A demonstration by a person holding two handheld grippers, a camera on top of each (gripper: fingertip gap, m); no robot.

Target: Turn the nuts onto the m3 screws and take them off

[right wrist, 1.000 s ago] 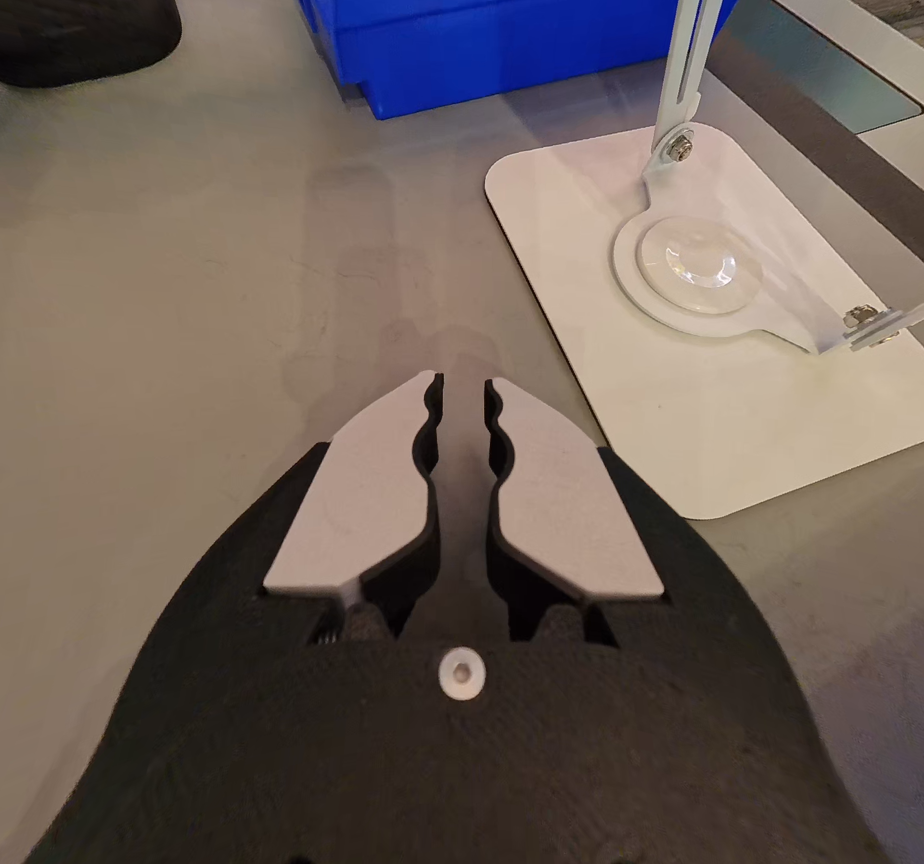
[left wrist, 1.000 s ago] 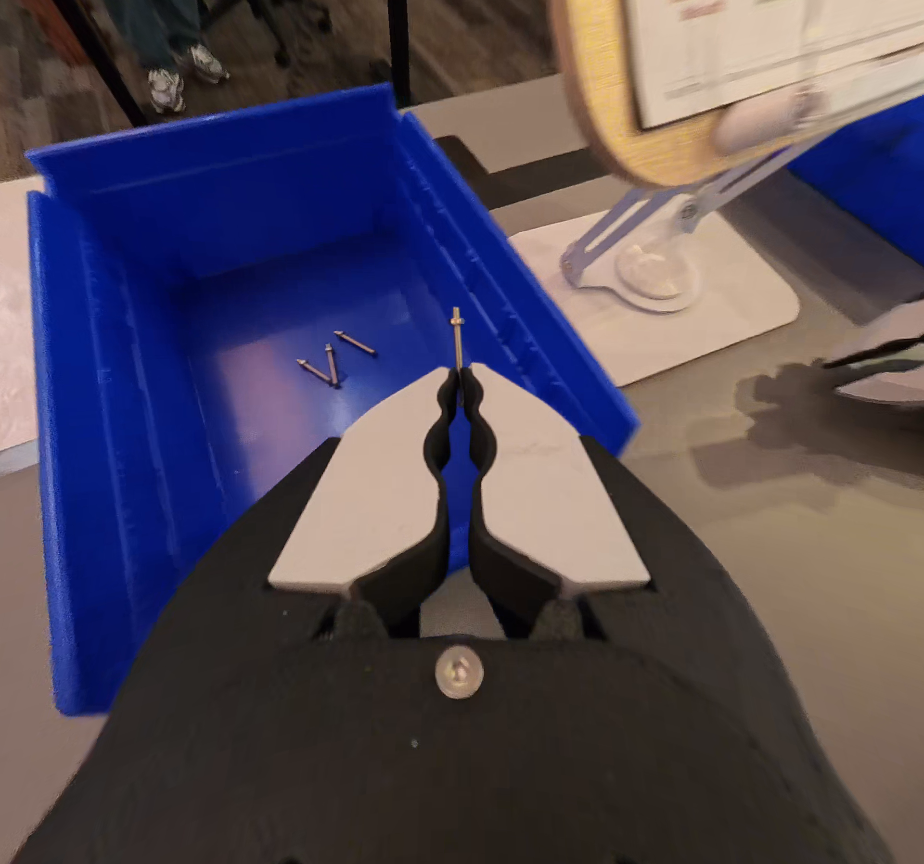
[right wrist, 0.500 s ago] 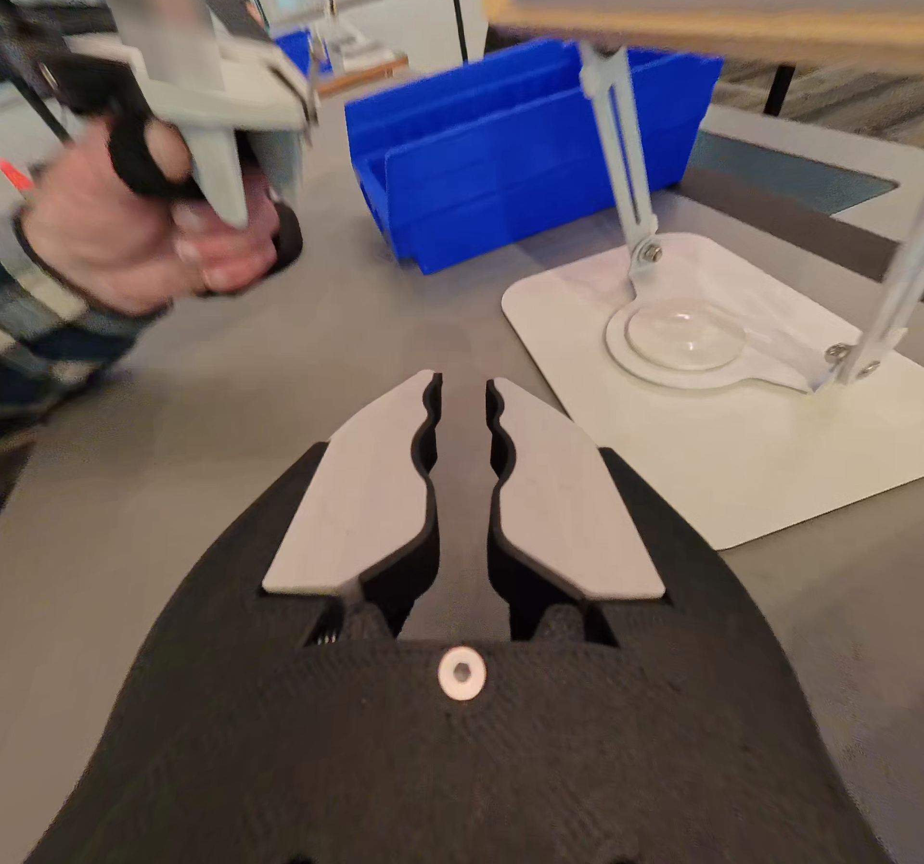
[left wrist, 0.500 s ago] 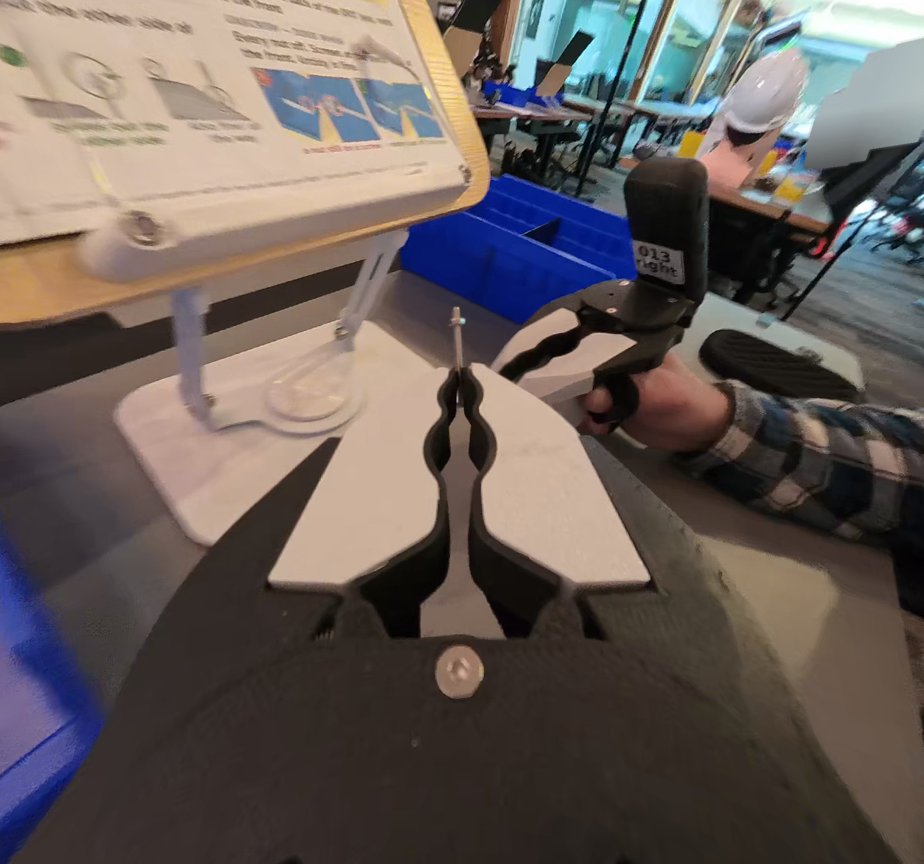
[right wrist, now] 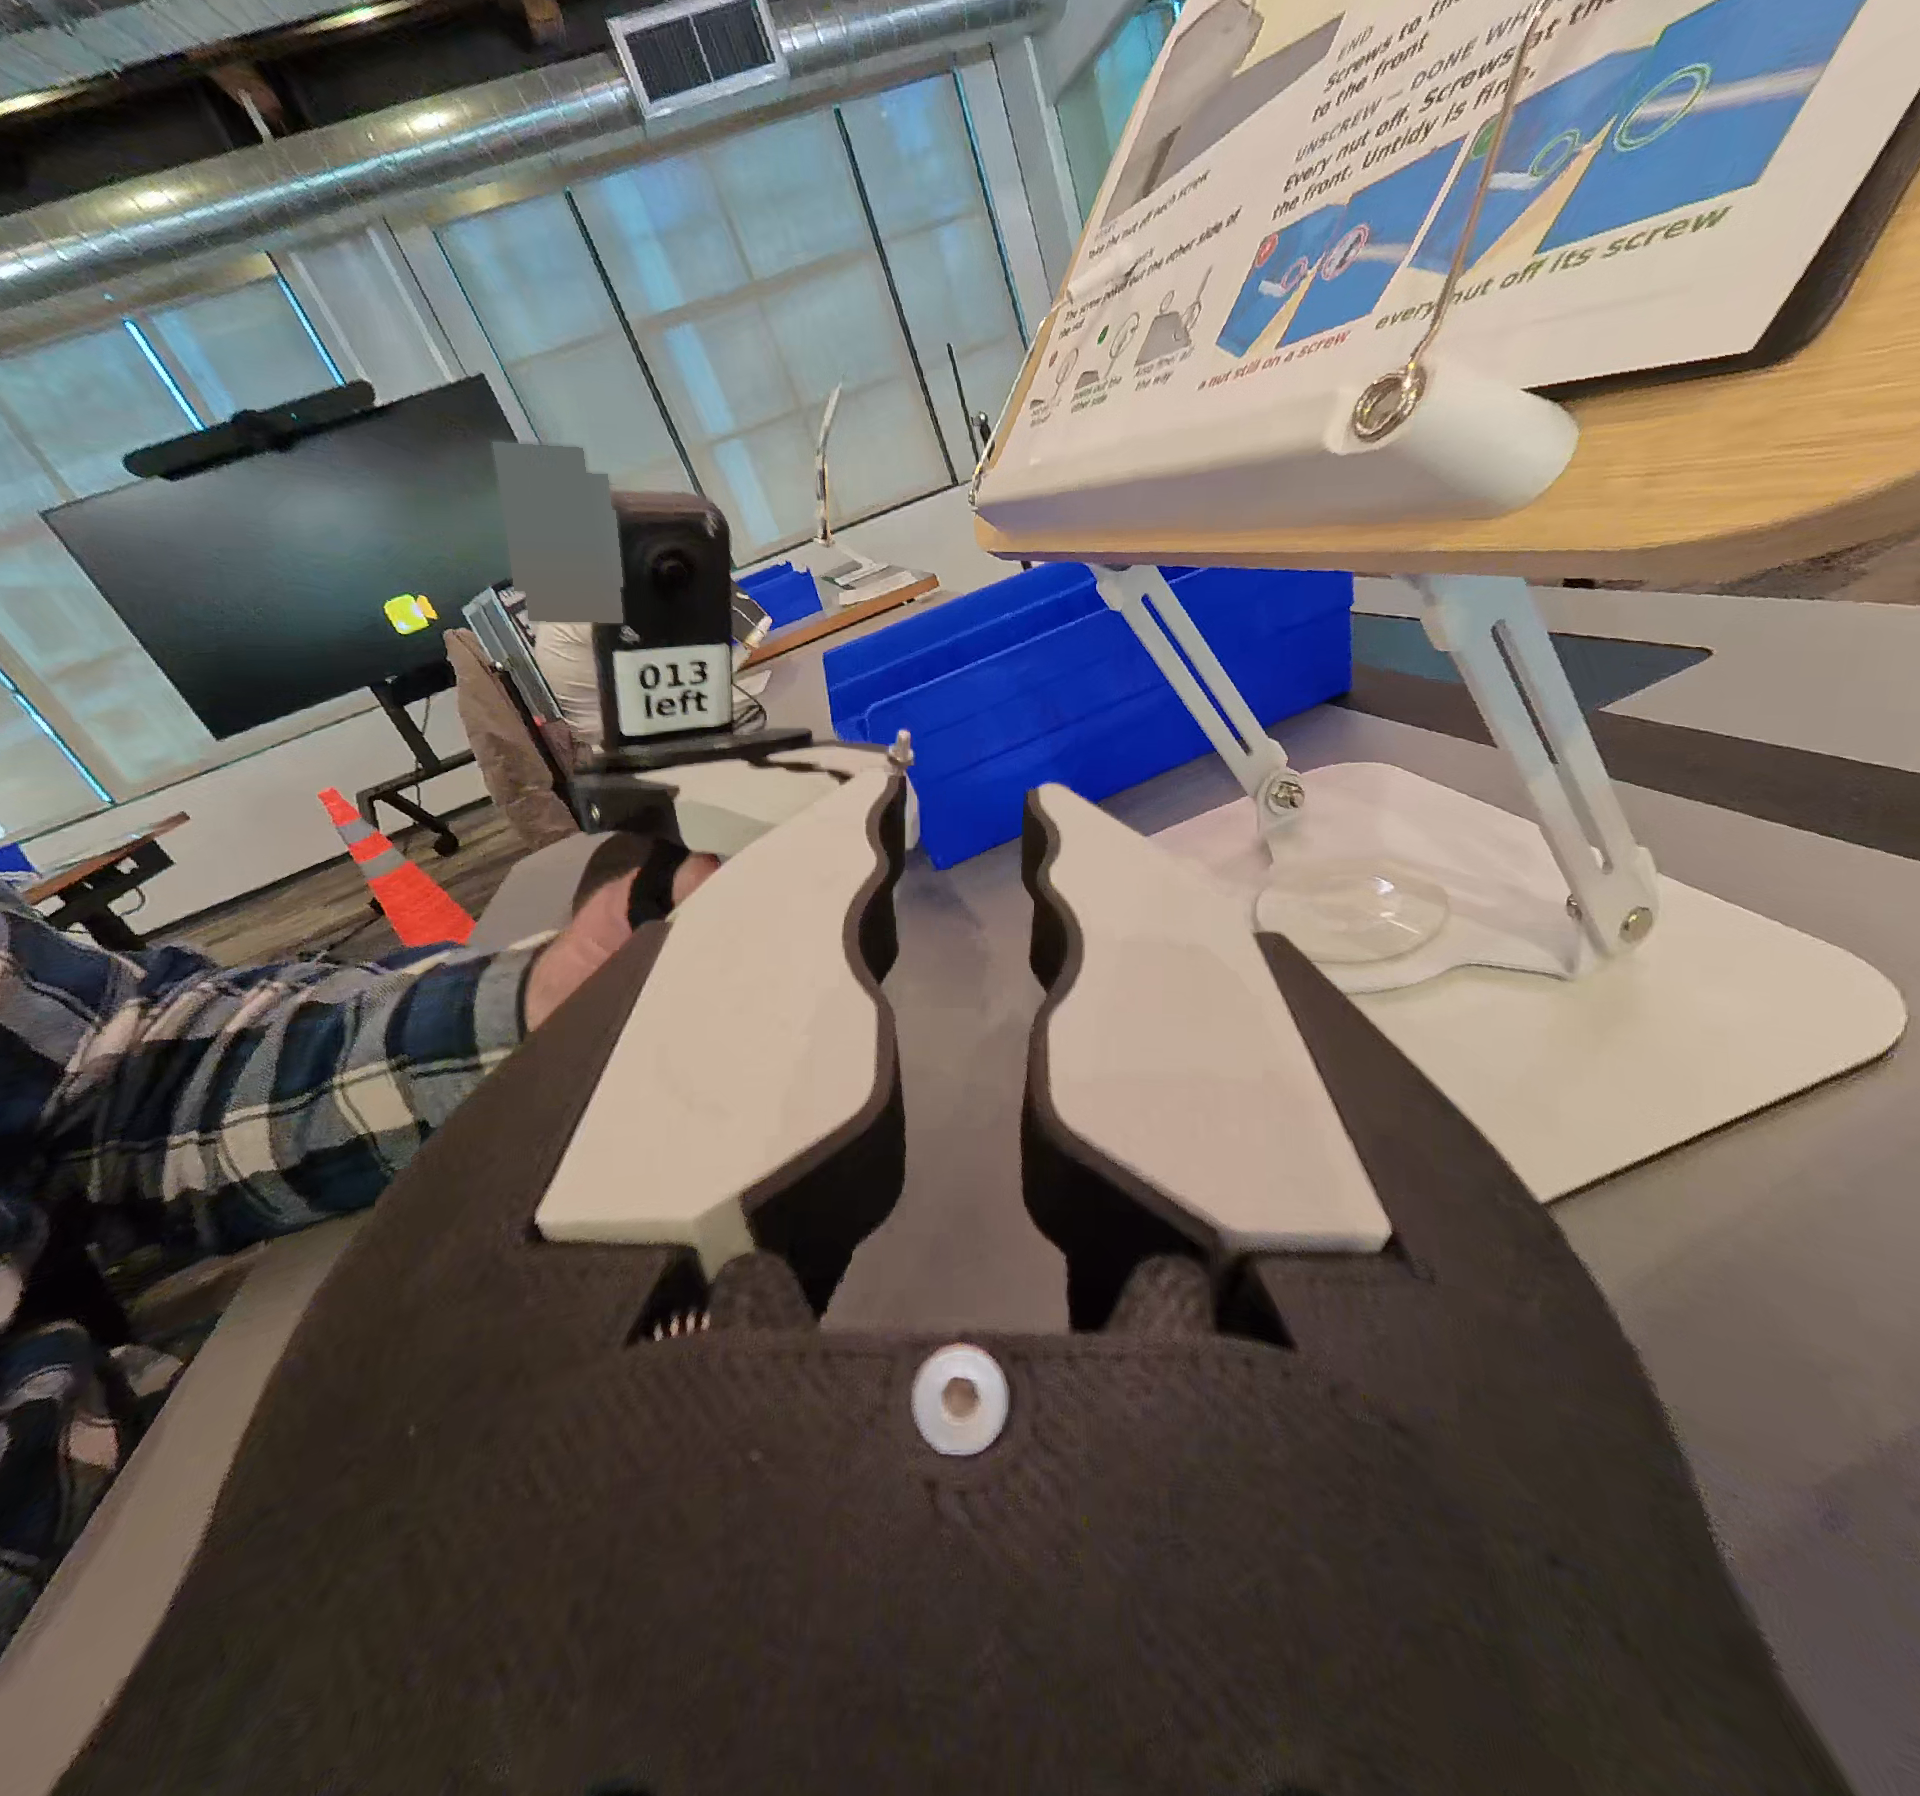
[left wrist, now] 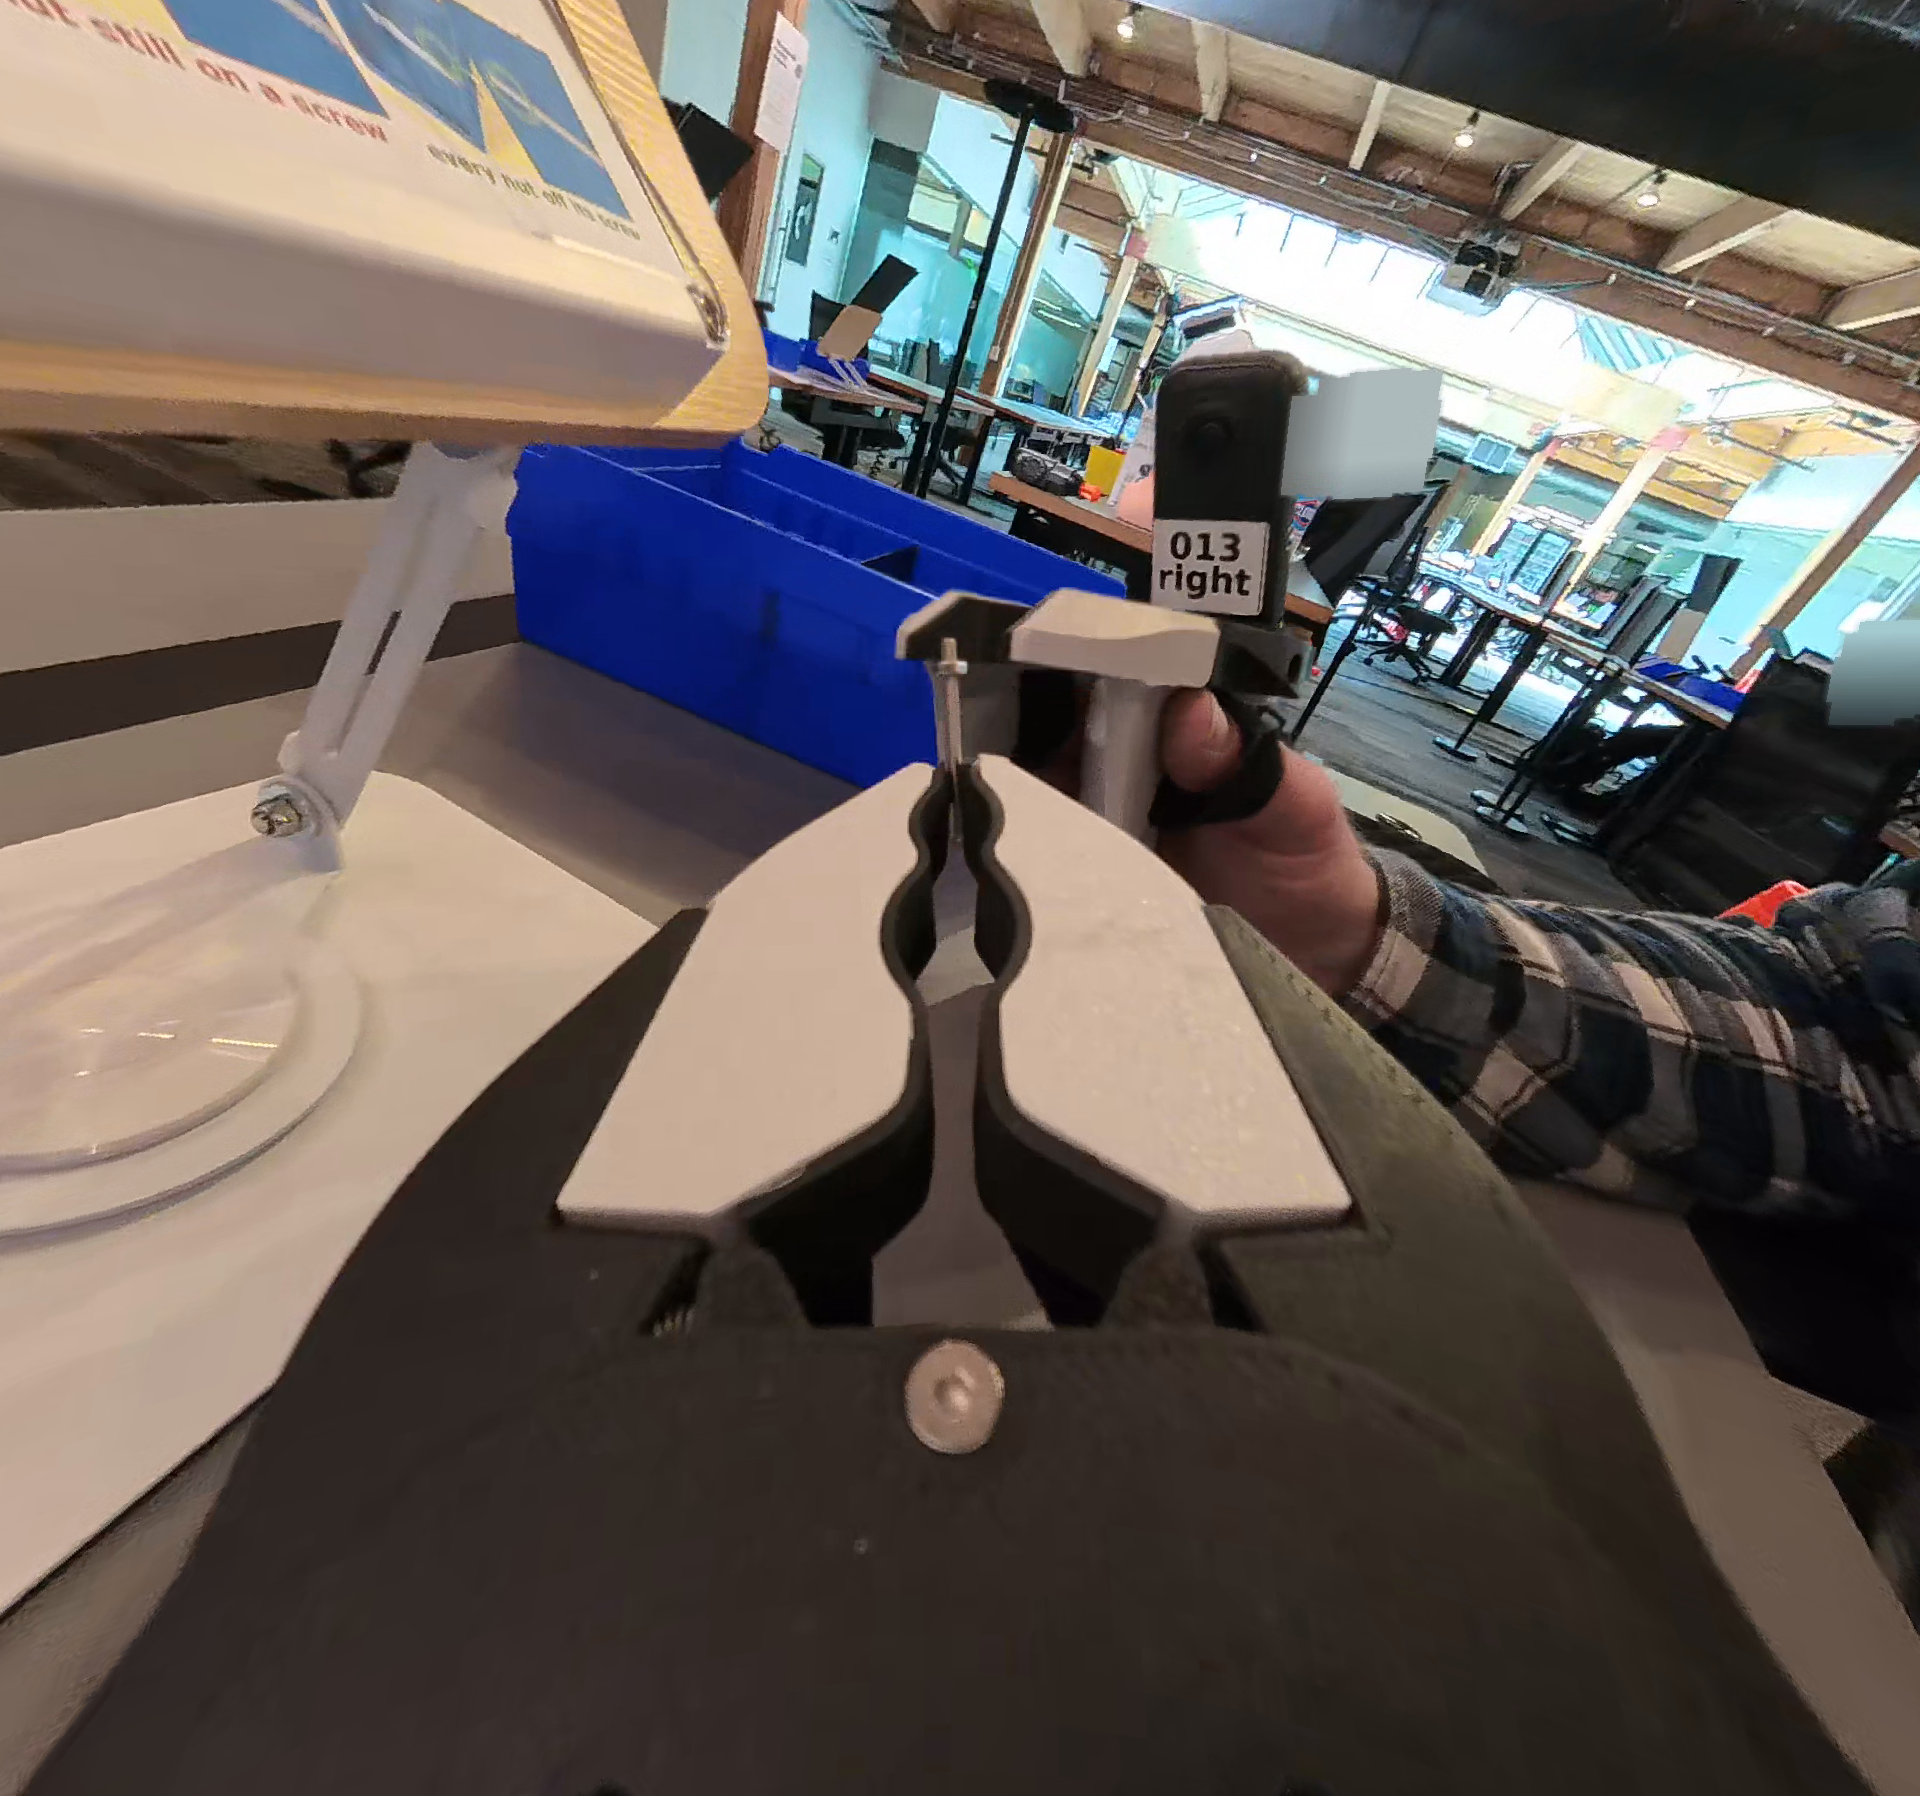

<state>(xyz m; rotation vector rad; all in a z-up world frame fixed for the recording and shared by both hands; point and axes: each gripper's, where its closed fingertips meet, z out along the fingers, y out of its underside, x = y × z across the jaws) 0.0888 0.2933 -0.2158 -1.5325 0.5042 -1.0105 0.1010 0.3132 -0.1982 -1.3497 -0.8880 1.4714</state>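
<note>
My left gripper [left wrist: 958,778] is shut on a thin metal screw [left wrist: 949,712] that stands up from the fingertips, with a small nut near its top end. The same screw tip [right wrist: 902,747] shows in the right wrist view, just beyond my right gripper's left fingertip. My right gripper [right wrist: 961,806] is open with nothing between its pads. In the left wrist view the right gripper [left wrist: 1049,640] is held level right behind the screw's top, its fingertips facing me. Both grippers are held above the grey table, facing each other.
A blue bin [left wrist: 727,593] stands behind the grippers; it also shows in the right wrist view [right wrist: 1049,707]. A white stand [right wrist: 1538,1008] carries a wooden board with an instruction sheet [right wrist: 1455,188]. A plaid-sleeved arm [left wrist: 1621,1029] holds the right gripper. The tips of both grippers are at nearly the same place.
My left gripper carried the screw out of the blue bin and swung right to face the right gripper. My right gripper rose from the table and opened a little wider.
</note>
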